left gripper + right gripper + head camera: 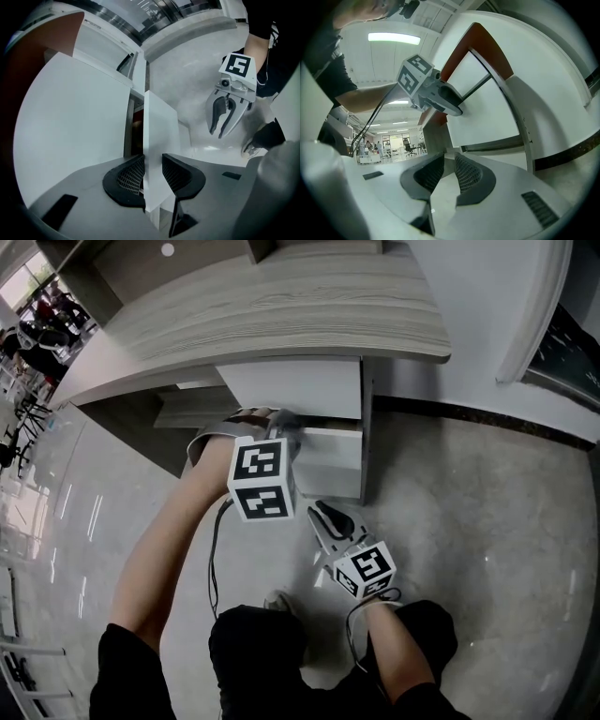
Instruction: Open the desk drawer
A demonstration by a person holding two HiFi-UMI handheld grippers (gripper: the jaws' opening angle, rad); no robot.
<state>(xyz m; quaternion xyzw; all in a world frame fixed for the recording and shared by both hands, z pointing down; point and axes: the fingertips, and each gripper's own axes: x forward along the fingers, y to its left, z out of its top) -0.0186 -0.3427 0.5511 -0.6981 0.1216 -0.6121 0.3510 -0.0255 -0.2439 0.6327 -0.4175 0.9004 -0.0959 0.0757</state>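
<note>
While left gripper (152,176) is clamped on edge of lower drawer front (157,126), pull best kept straight outward, without twist, so thin panel is not slipped from pads. Right gripper (445,171) held low beside it, jaws slightly apart, empty. Lower drawer front seen ajar beneath surface (281,306). Counted: two grippers, two drawer fronts, one surface.

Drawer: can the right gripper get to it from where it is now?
Probably yes. The right gripper faces the drawer with only open air between them, and its jaws are a little apart and empty. The left gripper clamps the drawer's front edge, so the right one would need a spot beside it.
</note>
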